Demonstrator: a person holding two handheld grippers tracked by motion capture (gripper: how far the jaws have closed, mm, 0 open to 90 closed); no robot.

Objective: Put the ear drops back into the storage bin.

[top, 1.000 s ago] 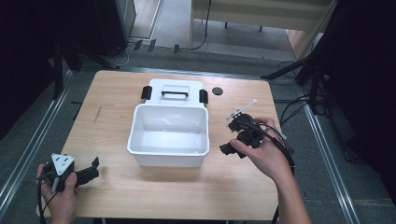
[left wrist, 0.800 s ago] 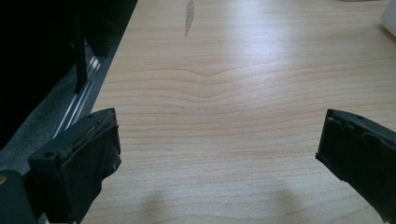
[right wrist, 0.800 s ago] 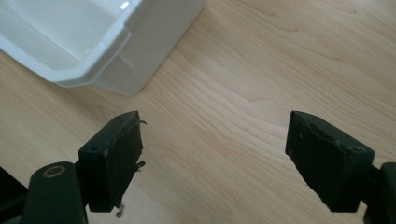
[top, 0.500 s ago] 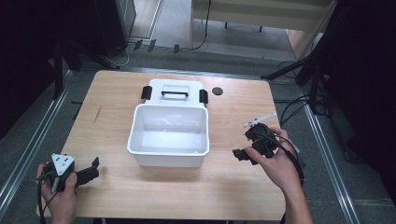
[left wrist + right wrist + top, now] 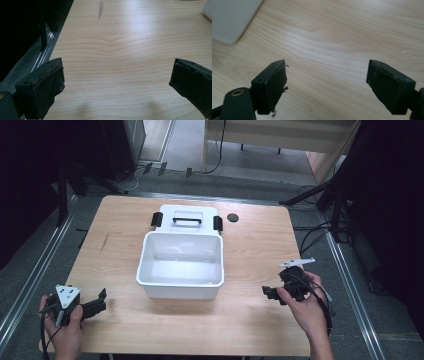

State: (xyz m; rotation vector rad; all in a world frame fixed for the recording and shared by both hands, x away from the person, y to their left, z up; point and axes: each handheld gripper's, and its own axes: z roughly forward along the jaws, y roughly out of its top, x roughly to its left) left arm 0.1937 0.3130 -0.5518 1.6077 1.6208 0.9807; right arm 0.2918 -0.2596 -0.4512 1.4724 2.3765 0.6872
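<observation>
Left tool [image 5: 92, 306] and right tool [image 5: 272, 292]: both spread, empty, low over worktop [image 5: 250, 320]. White bin [image 5: 181, 265] sits between them, lid [image 5: 187, 217] beyond. Likely pre-grasp; next move needs a target.

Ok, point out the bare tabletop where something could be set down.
Free: the wood left of the white bin up to the left gripper, the front strip between both grippers, and right of the bin. Crowded: behind the bin, by its lid and a small black disc.
</observation>
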